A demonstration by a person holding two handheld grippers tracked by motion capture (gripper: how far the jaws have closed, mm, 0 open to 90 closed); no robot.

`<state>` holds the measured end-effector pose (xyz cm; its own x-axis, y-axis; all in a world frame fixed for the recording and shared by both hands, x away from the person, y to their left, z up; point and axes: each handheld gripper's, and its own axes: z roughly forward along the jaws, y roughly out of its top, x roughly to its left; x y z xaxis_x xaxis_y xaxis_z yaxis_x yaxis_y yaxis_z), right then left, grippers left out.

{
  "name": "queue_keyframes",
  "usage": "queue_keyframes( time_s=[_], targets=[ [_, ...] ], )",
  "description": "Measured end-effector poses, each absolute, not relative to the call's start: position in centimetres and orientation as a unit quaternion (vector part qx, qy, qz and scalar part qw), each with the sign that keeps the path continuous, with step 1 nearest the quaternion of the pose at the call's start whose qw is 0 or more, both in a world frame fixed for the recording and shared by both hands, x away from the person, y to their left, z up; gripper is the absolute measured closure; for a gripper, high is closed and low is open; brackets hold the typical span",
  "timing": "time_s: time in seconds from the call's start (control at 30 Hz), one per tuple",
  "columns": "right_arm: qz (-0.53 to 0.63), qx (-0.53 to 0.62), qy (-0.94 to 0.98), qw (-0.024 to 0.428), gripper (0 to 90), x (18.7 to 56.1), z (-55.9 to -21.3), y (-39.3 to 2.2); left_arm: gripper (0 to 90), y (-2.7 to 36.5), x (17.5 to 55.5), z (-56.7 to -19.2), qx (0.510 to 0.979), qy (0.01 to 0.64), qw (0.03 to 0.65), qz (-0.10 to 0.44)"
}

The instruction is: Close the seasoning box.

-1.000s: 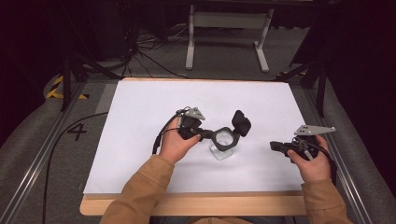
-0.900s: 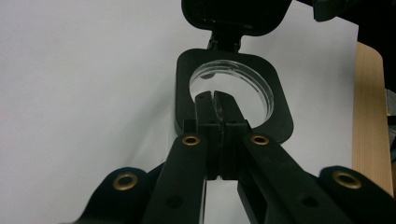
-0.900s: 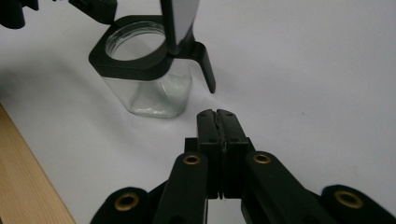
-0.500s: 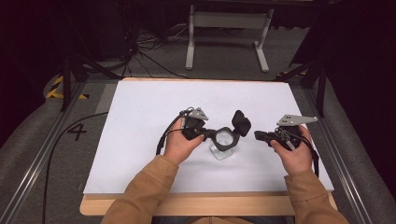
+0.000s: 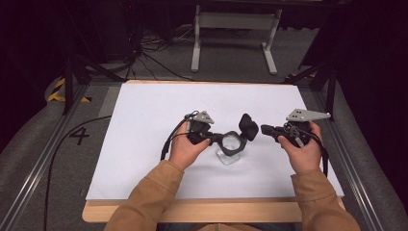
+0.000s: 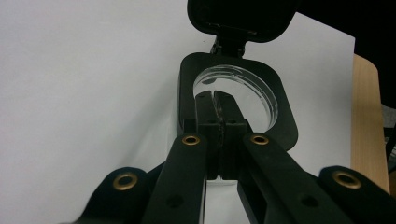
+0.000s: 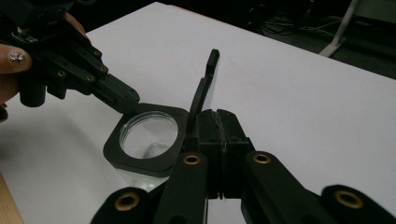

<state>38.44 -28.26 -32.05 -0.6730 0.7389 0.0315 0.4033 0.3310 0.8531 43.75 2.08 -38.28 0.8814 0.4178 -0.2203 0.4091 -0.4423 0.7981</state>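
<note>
L gripper [image 5: 215, 139] pinches the clear jar's black rim [image 5: 232, 143]; lid [image 5: 248, 126] flipped up. R gripper [image 5: 265, 129] squeezed tight, beside lid. "4" [image 5: 79, 135] on floor.

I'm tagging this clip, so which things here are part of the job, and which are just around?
In the job:
clear container with black collar
hinged lid, open
left gripper, jaws on the collar
right gripper, jaws shut beside the lid

Just around:
white table cover
floor cables
white stand

White table sheet [image 5: 144, 125], wooden table edge [image 5: 192, 211], floor cables [image 5: 149, 48], metal stand [image 5: 231, 29].
</note>
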Motion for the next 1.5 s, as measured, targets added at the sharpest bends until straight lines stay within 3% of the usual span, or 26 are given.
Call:
queue_keyframes(
  time_s=[0.7,1.1,1.5],
  targets=[
    [0.444,0.337,0.804,0.207,90.0,38.4,-30.9,-26.5,90.0,1.9,43.9,-38.6,0.839,0.25,0.483,-0.005],
    [0.445,0.316,0.817,0.188,90.0,38.0,-31.2,-25.2,90.0,1.9,43.7,-38.3,0.842,0.253,0.477,0.004],
    [0.437,0.298,0.833,0.161,90.0,38.1,-32.7,-23.4,90.0,6.0,44.0,-36.2,0.812,0.293,0.504,0.03]
  ],
)
